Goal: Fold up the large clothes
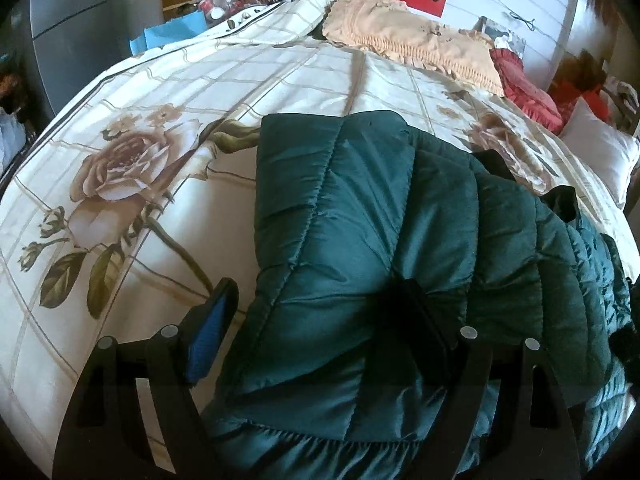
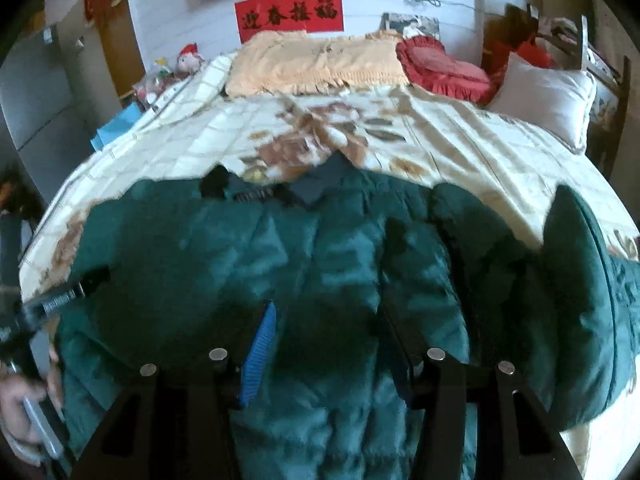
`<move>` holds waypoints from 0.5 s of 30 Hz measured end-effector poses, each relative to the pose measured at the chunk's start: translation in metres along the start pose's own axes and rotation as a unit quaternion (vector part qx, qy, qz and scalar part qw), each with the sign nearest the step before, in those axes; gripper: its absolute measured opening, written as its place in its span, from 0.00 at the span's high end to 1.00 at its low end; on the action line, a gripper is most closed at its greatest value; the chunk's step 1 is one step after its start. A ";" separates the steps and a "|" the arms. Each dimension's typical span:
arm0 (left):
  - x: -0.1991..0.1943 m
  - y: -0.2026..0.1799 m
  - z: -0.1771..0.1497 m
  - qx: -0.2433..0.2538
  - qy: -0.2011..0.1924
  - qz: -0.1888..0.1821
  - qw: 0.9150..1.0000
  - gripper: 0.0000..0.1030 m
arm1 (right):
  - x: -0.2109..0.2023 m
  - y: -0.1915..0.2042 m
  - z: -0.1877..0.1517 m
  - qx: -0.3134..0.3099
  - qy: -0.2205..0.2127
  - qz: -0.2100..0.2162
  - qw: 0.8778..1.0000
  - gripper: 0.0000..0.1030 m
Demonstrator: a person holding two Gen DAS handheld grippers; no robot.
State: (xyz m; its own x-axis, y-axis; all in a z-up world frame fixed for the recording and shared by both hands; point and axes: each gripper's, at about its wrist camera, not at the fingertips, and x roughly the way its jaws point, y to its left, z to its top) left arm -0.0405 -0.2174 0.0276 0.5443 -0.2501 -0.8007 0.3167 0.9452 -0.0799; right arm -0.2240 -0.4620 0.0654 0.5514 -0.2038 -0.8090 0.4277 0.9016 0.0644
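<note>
Jacket: the green quilted jacket [image 1: 360, 232] lies spread on the bed [image 1: 132, 184]; one side seems folded inward, likely to narrow it.
Left claw [image 1: 316, 312]: fingers wide apart, straddling the jacket's edge (gripping nothing).
Right claw [image 2: 332, 336]: likewise parted above the jacket's middle; blurred.

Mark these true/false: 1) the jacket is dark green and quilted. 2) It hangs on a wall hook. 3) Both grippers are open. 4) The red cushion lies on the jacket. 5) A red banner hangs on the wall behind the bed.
1) True: the jacket is dark green and quilted.
2) False: it lies on the floral bedspread.
3) True: left gripper and right gripper both have fingers spread, jacket below.
4) False: the red cushion sits at the head of the bed, apart from the jacket.
5) True: the red banner is on the wall.
</note>
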 end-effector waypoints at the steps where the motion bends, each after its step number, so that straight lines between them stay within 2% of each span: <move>1: 0.000 0.000 0.000 0.002 -0.001 0.001 1.000 0.19 | 0.007 -0.002 -0.003 -0.002 0.008 -0.007 1.000 0.51; 4: -0.001 -0.003 0.000 0.008 -0.006 0.009 1.000 0.19 | 0.020 -0.007 -0.008 0.003 0.019 -0.002 1.000 0.51; 7: -0.003 -0.003 0.000 0.010 -0.005 0.013 1.000 0.19 | 0.017 -0.002 -0.007 -0.007 0.024 -0.014 1.000 0.51; 9: -0.010 -0.003 0.000 0.012 -0.003 0.013 1.000 0.20 | 0.007 -0.005 -0.007 0.004 0.027 -0.005 1.000 0.51; 12: -0.024 -0.006 -0.002 0.016 -0.007 0.002 1.000 0.20 | -0.012 -0.011 -0.008 0.019 0.011 0.006 1.000 0.51; 15: -0.043 -0.013 -0.005 0.016 -0.021 -0.012 1.000 0.20 | -0.026 -0.012 -0.005 0.014 -0.006 -0.005 1.000 0.51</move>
State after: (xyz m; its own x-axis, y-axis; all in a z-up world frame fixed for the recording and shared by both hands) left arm -0.0717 -0.2177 0.0599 0.5689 -0.2820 -0.7725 0.3546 0.9317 -0.0789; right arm -0.2466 -0.4652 0.0828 0.5557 -0.2175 -0.8024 0.4533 0.8884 0.0731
